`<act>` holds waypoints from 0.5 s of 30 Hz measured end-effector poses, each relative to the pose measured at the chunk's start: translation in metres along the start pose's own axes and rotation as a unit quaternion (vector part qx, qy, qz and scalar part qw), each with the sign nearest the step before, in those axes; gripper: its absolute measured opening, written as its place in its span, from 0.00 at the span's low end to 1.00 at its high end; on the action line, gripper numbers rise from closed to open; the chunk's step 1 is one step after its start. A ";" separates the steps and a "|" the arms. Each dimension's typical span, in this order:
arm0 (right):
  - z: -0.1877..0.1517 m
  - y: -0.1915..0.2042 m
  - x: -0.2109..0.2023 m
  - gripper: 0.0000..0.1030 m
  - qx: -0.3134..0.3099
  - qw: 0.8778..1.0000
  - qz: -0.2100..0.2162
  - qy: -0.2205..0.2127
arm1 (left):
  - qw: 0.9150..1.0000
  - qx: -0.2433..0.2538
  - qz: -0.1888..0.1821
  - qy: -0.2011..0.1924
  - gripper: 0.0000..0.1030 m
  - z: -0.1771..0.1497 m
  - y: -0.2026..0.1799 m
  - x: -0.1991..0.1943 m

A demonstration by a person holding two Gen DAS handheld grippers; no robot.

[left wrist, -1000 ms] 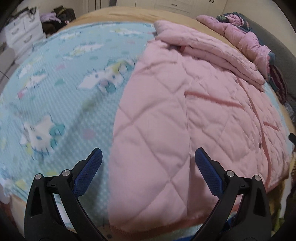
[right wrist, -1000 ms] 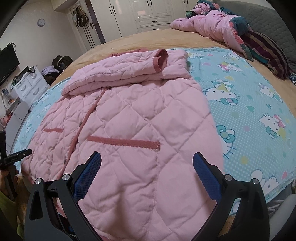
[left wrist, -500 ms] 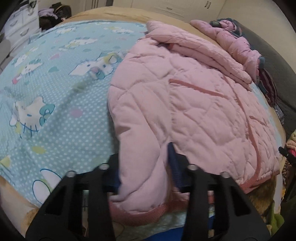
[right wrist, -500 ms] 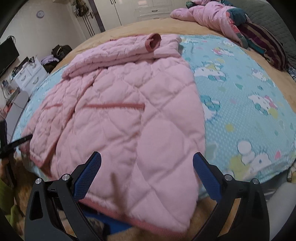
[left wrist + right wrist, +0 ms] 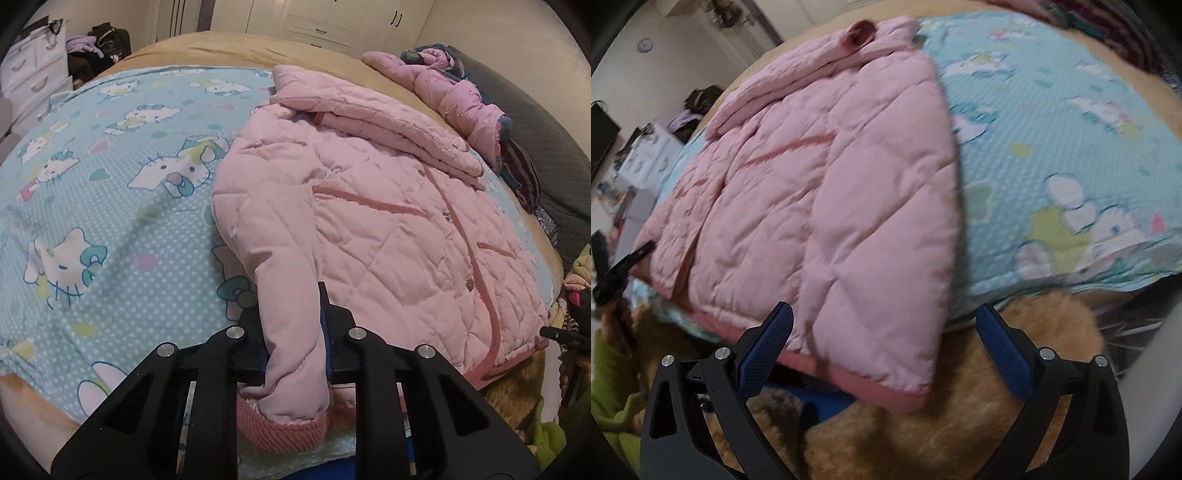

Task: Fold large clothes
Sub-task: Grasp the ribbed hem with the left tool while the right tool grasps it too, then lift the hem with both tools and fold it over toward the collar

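pink jacket on bed, right gripper agape

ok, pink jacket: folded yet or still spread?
Mostly spread: the pink jacket lies flat and buttoned, sleeves folded across its top. The left gripper is closing on its hem corner.

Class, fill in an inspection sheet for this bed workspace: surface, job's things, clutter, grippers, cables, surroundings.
Surface: blue cartoon-print sheet over a tan blanket.
Job's things: pink quilted jacket lying front up, sleeves folded across its top.
Clutter: second pink jacket at the far edge.
Grippers: left hand-held gripper closing on the jacket's hem corner; right hand-held gripper open at the other hem corner.
Cables: nothing seen.
Surroundings: white drawers, wardrobes.
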State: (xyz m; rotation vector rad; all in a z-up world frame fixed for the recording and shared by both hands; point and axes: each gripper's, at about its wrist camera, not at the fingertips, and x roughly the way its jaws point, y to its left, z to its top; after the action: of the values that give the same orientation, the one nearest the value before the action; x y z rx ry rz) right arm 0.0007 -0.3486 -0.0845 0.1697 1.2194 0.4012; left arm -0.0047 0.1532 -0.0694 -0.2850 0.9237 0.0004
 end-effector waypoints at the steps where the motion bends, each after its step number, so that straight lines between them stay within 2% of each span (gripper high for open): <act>1: -0.003 0.004 0.006 0.92 -0.008 1.000 0.013 0.014 | 1.000 -0.001 0.000 0.002 0.12 -0.001 0.001 0.000; 2: -0.004 0.007 0.010 0.80 -0.011 0.999 0.021 0.027 | 1.000 -0.001 0.000 0.004 0.13 -0.001 0.001 0.001; 4: -0.007 0.008 0.014 0.75 -0.015 0.999 0.014 0.033 | 1.000 -0.004 -0.002 0.009 0.15 -0.002 0.003 0.003; 5: -0.009 0.007 0.014 0.67 -0.014 0.999 0.017 0.032 | 1.000 -0.005 -0.001 0.012 0.16 -0.003 0.004 0.004; 6: -0.007 0.007 0.013 0.62 -0.013 0.999 0.019 0.030 | 1.000 -0.005 0.000 0.014 0.16 -0.004 0.006 0.005; 8: -0.005 0.006 0.005 0.44 -0.017 0.999 0.032 0.019 | 1.000 -0.011 -0.002 0.016 0.14 -0.004 0.007 0.006; 9: -0.003 0.008 -0.002 0.40 -0.022 0.999 0.043 0.011 | 1.000 -0.014 -0.006 0.012 0.12 -0.002 0.006 0.003; 11: 0.001 0.010 -0.013 0.24 -0.029 0.998 0.061 -0.004 | 1.000 -0.009 -0.012 -0.009 0.10 0.005 0.000 -0.007; 15: 0.013 0.019 -0.044 0.18 -0.049 0.991 0.103 -0.063 | 0.999 0.008 -0.015 -0.041 0.09 0.021 -0.012 -0.023</act>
State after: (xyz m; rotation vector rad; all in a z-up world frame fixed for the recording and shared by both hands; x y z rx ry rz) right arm -0.0033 -0.3466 -0.0352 0.2332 1.0578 0.6201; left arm -0.0007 0.1498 -0.0362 -0.2823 0.8370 -0.0237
